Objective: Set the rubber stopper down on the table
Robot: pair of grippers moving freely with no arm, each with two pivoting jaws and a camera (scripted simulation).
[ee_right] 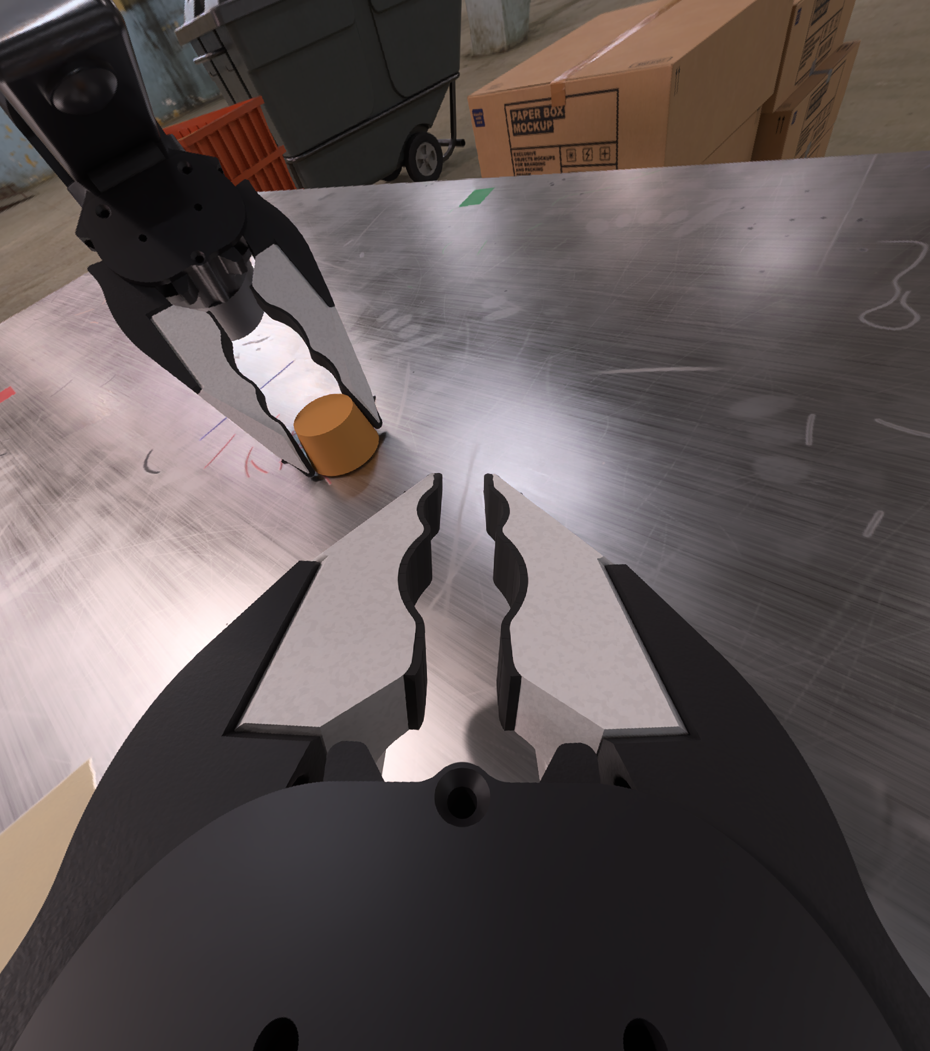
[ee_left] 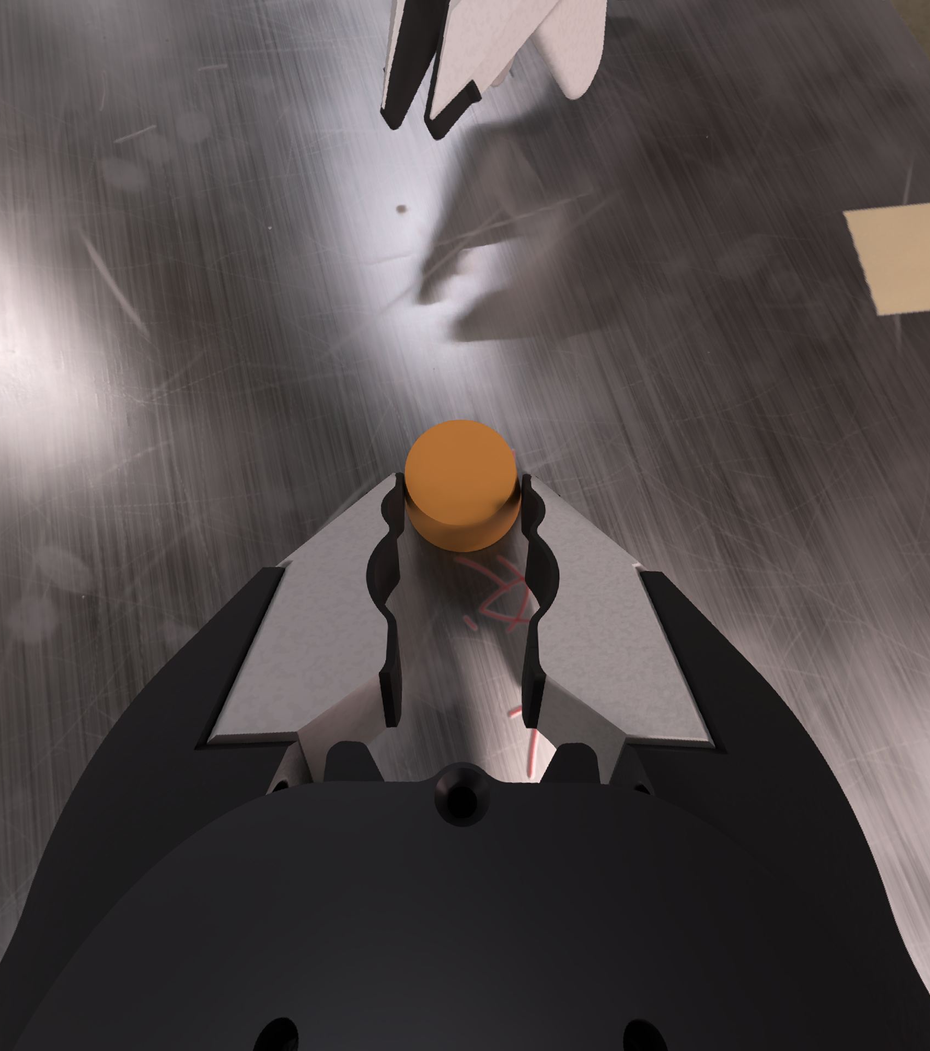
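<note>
The small orange tapered rubber stopper [ee_right: 335,442] sits pinched between the tips of the left gripper [ee_left: 461,500], whose fingers [ee_left: 392,514] press its flanks from either side; seen from the right wrist view, its wider base looks to be resting on, or just touching, the scratched brushed-metal table [ee_right: 678,398], with the narrower flat end up, so its axis stands close to upright. The left gripper leans in steeply from about ten o'clock in that view, its fingertips down almost at the surface. The right gripper [ee_right: 462,483] holds nothing, its fingers set a little apart with bare metal showing between them, and it hovers near the stopper, which lies at roughly eleven o'clock from its tips. I judge the placing nearly done: what remains is for the left fingers to spread and lift straight back along their own line, so the stopper is not tipped. There is open room all round; a tan flat card [ee_left: 929,256] lies well off at two o'clock in the left wrist view, and the table edges are far away.
</note>
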